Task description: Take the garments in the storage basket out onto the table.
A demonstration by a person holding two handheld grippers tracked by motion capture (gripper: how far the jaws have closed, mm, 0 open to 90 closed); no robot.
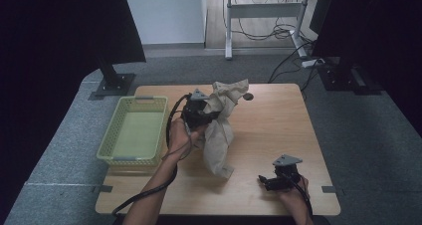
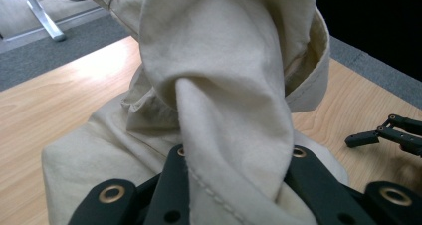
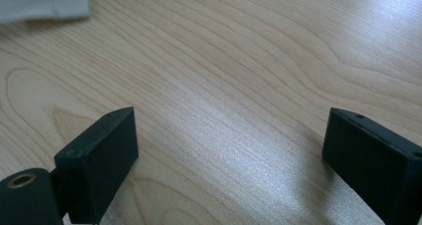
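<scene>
The yellow basket (image 1: 133,130) is sitting at the left of the surface (image 1: 278,135), likely where the garment is headed. Your left gripper (image 1: 206,116) is pinching a bunched fold of the beige cloth (image 1: 219,130), lifting it mid-surface so it is hanging long axis roughly upright (lower end trailing toward you). Your right gripper (image 1: 262,181) is resting near right, jaws wide apart, holding nothing.
</scene>
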